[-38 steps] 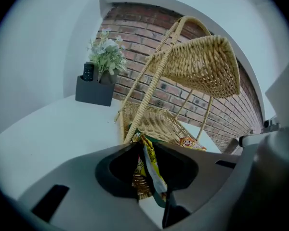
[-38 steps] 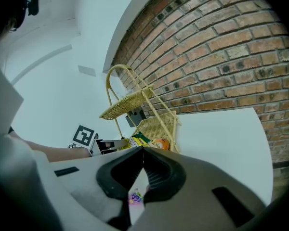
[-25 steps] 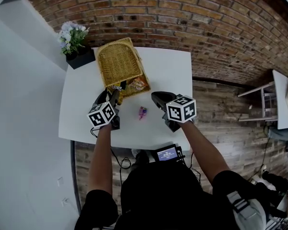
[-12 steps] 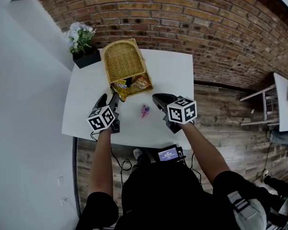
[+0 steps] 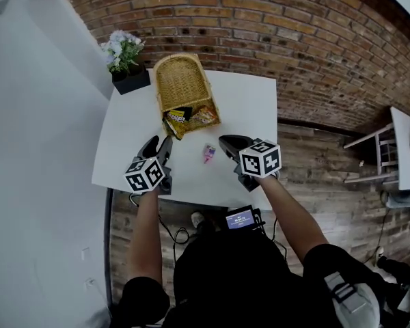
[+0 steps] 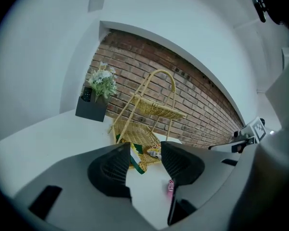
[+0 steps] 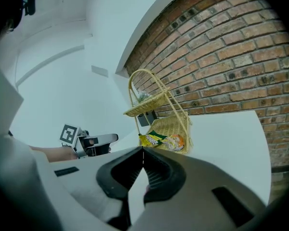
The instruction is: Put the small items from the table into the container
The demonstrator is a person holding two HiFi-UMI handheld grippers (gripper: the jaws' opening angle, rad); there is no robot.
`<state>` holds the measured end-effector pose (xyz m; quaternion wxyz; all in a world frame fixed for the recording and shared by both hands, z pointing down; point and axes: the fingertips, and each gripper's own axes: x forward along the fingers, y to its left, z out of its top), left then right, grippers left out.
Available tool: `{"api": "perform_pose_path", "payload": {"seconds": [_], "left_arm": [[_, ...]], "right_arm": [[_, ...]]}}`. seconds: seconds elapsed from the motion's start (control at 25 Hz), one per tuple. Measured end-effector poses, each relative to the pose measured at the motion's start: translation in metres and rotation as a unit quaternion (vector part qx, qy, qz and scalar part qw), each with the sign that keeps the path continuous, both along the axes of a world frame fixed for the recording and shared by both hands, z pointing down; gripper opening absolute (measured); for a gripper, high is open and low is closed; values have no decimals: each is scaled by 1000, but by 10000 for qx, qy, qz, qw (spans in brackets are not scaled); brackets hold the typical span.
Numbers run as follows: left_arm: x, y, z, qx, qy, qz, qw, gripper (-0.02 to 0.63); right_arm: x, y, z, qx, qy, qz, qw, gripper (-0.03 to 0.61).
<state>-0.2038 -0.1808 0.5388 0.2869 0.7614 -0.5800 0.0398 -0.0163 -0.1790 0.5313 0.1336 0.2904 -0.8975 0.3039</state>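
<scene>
A small pink wrapped item (image 5: pixel 209 152) lies on the white table (image 5: pixel 246 101), apart from the tiered wicker basket (image 5: pixel 183 87) holding yellow and orange snack packets (image 5: pixel 201 117). The left gripper (image 5: pixel 158 145) has its fingers (image 6: pixel 111 170) closing with nothing between them. The right gripper (image 5: pixel 227 142) has its fingers (image 7: pixel 156 174) pressed together, empty.

- You are working at a white table (image 5: pixel 246 101) in an indoor room that reads as a loft-style studio or café corner. Which of the two it is cannot be told.
- Behind the table: an exposed red brick wall (image 5: pixel 260 26) runs the full width.
- Left of the table: a plain white wall (image 5: pixel 41 149).
- Under and to the right of the table: a weathered wood-plank floor (image 5: pixel 314 149).
- On the table's far left corner: potted flowers (image 5: pixel 123 50) in a black planter, with a wicker basket (image 5: pixel 181 87) beside them, both decorative furnishing.
- Well to the right of the table: a second white table (image 5: pixel 404 142).
- At the table's near edge: a small lit screen (image 5: pixel 239 219) and loose cables (image 5: pixel 171 234), which point to a recording set-up.
</scene>
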Motion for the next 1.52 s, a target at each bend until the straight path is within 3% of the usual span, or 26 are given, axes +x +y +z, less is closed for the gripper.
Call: {"api": "perform_pose_path", "payload": {"seconds": [0.24,0.44,0.92,1.52], "left_arm": [[-5,25,-16,374,-132,-140,9991,120],[3,41,-30,704,-89,51,9975,11],[33,65,-39,942,501,477,9931,9],[37,71,-34,869,417,649,9932,8]], "right_arm": [[5,13,0,15,41,-3,10000,14],[9,21,1,29,52,10,10000,14],[13,28,0,12,-18,39,10000,14],[10,28,-3,25,-29,3,10000,14]]}}
